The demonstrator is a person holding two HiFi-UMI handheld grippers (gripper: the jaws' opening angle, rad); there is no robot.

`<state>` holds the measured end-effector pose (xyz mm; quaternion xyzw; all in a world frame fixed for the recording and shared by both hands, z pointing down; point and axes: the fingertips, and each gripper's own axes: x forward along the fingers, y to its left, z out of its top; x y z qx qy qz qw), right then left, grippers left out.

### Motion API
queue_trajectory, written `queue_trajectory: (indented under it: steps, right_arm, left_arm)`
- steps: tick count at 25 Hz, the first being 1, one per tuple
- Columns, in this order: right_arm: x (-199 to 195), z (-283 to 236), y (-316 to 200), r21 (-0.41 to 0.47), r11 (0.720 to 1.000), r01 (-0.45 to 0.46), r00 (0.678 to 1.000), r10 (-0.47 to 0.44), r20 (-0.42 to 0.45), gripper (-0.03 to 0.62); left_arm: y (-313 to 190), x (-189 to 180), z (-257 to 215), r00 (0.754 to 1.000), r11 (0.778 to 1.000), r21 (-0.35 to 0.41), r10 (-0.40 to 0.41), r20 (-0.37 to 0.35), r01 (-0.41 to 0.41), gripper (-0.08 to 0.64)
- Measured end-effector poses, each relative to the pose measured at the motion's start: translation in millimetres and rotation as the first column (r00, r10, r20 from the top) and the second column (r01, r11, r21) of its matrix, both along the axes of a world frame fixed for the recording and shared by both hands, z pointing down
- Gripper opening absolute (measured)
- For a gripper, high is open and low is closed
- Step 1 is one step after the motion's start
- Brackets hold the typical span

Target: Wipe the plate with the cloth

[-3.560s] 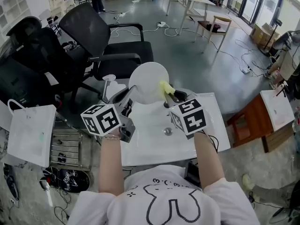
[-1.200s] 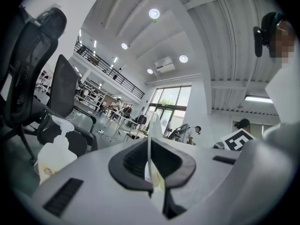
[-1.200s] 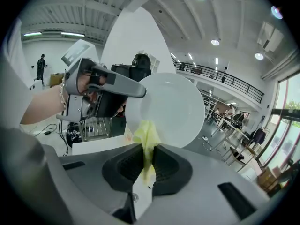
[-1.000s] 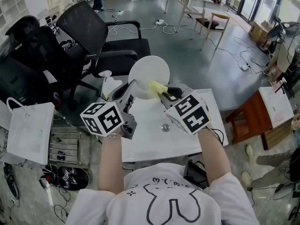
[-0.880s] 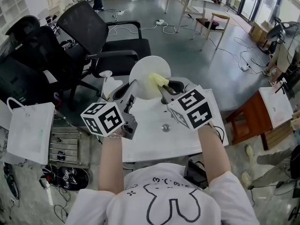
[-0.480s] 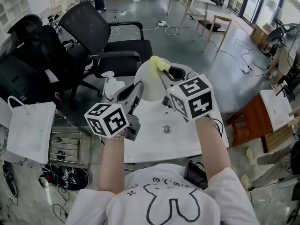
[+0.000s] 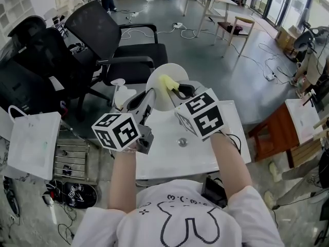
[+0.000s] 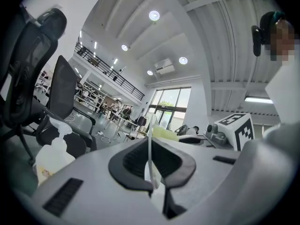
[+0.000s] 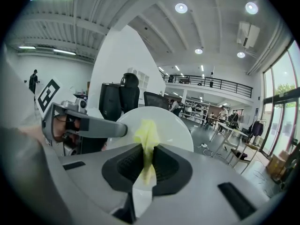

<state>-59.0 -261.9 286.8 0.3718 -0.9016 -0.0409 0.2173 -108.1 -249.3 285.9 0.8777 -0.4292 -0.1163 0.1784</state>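
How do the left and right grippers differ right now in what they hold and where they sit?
The left gripper is shut on the white plate, held upright by its rim; the right gripper is shut on the yellow cloth. The left gripper sits at the plate's edge; the right gripper points at the plate's face, cloth in front of it. Both are shut.

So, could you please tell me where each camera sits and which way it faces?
Head view: on the person's head, looking steeply down at the small white table; both forearms, the left gripper and right gripper show.
Left gripper view: on the left gripper, looking along jaws shut on the round white plate, seen edge-on.
Right gripper view: on the right gripper, facing the plate's face, jaws shut on the yellow cloth.
Shared: both gripper views show plate, cloth and the other gripper.
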Motion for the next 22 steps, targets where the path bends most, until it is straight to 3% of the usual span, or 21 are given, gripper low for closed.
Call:
queue_trajectory:
  steps: [13, 17, 22]
  right_arm:
    - [-14, 75, 49, -0.164, 0.978, 0.128, 0.978, -0.152, -0.141, 0.051]
    - [-8, 70, 51, -0.175, 0.973, 0.150, 0.980, -0.169, -0.100, 0.051]
    - [-1, 28, 36, -0.115, 0.986, 0.121, 0.992, -0.118, 0.034, 0.051]
  left_arm:
    - [-6, -4, 2, 1.000, 1.000, 0.001, -0.022, 0.010, 0.022, 0.020]
    - [-7, -4, 3, 1.000, 1.000, 0.005, -0.028, 0.008, 0.028, 0.018]
    - [-7, -7, 2, 1.000, 1.000, 0.014, -0.020, -0.004, 0.020, 0.018]
